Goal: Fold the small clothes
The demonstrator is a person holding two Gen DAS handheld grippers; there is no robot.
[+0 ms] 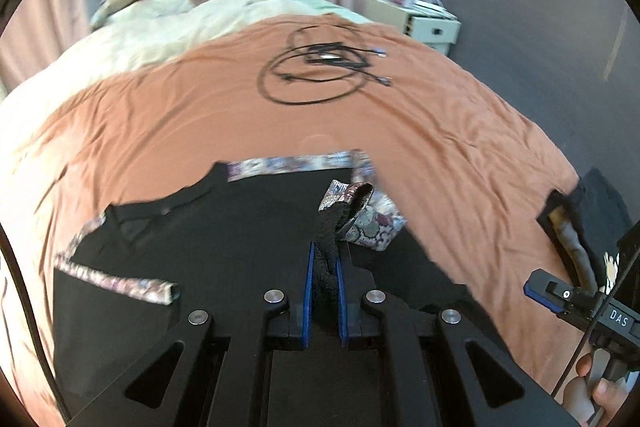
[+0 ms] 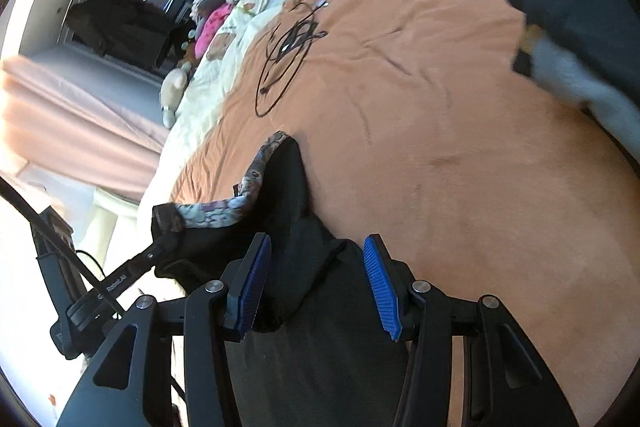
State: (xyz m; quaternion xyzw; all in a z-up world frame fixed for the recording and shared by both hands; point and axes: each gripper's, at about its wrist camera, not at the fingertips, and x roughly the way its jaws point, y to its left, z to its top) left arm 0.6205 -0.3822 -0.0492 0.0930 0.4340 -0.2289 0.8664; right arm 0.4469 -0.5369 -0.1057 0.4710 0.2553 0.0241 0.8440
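A small black garment (image 1: 224,227) with floral patterned trim lies on the orange bedspread (image 1: 200,115). My left gripper (image 1: 324,259) is shut on a bunched black and floral edge of it and lifts that edge a little. In the right wrist view the same garment (image 2: 292,187) lies under my right gripper (image 2: 316,259), which is open with its blue pads on either side of a black fold. The left gripper (image 2: 164,241) shows there at the left, pinching the trim. The right gripper (image 1: 532,287) shows at the right edge of the left wrist view.
A coiled black cable (image 1: 316,67) lies on the bedspread further back. A folded dark garment (image 1: 580,219) sits at the right edge of the bed. A cream duvet (image 1: 140,27) with toys lies behind, and a white bedside cabinet (image 1: 424,23) stands to the right.
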